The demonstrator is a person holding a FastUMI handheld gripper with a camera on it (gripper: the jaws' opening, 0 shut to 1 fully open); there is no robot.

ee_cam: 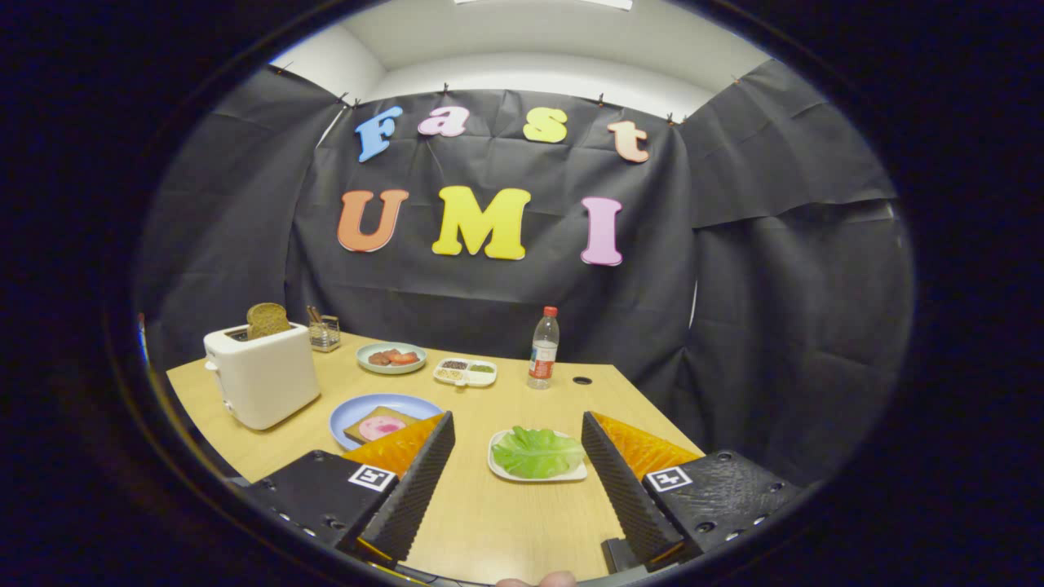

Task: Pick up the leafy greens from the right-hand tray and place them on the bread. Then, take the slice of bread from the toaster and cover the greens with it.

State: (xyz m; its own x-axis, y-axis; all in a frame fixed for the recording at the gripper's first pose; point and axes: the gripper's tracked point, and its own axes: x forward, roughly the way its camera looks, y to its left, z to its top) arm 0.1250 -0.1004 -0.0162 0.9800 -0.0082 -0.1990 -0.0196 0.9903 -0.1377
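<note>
Gripper [517, 432] spread wide over the wooden table [489, 522], holding nothing — leafy greens [537, 452] on a white tray [499, 466] just ahead, between the fingertips. Blue plate [351, 416] with bread [359, 430] and a pink slice beside the left finger; beyond it, white toaster [261, 375] with brown slice of bread [267, 319] sticking up — water bottle [543, 348] farther back.

One toaster [261, 383], two bread slices, three plates, one bottle [543, 347], one leaf [537, 452], maybe one little rack [324, 332].
</note>
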